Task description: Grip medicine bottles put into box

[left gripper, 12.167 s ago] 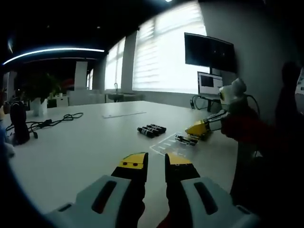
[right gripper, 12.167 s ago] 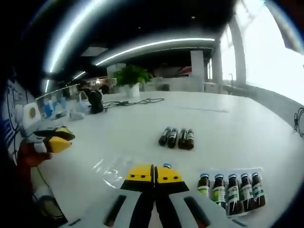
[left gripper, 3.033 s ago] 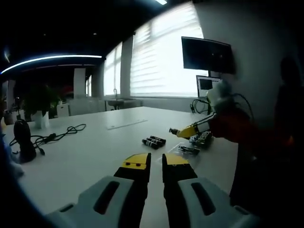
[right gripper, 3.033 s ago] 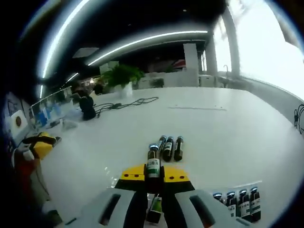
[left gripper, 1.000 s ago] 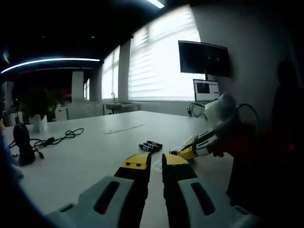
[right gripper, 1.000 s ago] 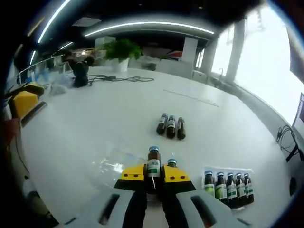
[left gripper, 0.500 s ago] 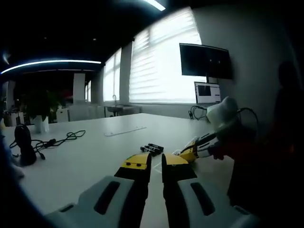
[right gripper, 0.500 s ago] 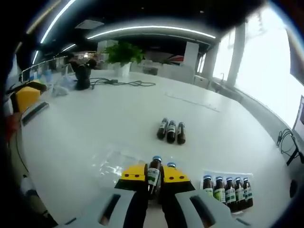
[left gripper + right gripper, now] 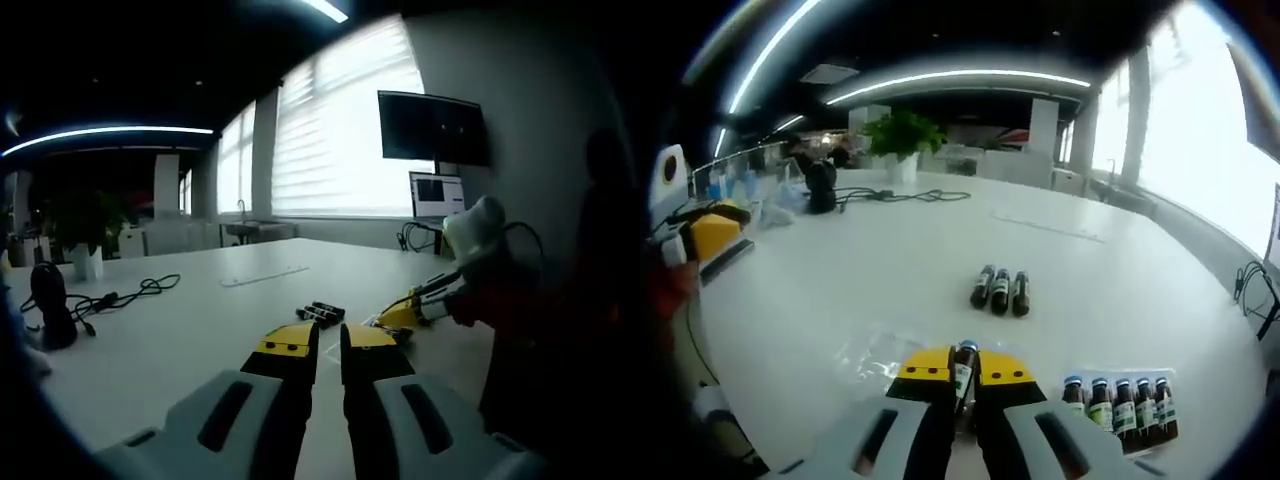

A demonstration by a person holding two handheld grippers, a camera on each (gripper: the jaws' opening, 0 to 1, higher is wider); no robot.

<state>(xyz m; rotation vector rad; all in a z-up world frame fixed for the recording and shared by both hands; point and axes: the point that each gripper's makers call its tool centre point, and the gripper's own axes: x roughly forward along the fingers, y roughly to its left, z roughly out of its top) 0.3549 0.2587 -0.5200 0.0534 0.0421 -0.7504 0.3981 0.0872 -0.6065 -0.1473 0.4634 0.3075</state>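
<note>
Left claw (image 9: 328, 345), seen in the left gripper view: the jaws stand nearly together with a narrow gap and nothing between them, held above the white counter (image 9: 180, 320). Ahead of its tips and slightly to the right lie three loose bottles (image 9: 320, 313) side by side on the counter. Further right, the right claw (image 9: 400, 315) reaches down to the counter just beside them.

Right claw (image 9: 965, 368), seen in the right gripper view: the jaws are closed on one medicine bottle (image 9: 963, 368), its blue cap showing upright between the yellow tips. Directly below and just to the left of the tips lies the clear box (image 9: 875, 352), an empty transparent tray flat on the counter. Straight ahead, well apart from the tips, the same three loose bottles (image 9: 1000, 289) lie in a row. To the right of the claw and close to it, a filled tray (image 9: 1122, 402) holds five bottles packed side by side, caps pointing away from the camera.

Step in hand, as judged from the scene: placing the gripped bottle into the clear box. To do this well, the bottle should probably be brought over one slot of the tray, tilted to lie in the same direction as the packed row at right, and lowered until it rests before the jaws part; releasing from a height risks a roll off the shallow, glossy tray. The tray's edges are faint against the white counter, so alignment calls for care. The left claw appears idle and could steady the box if it slides.
</note>
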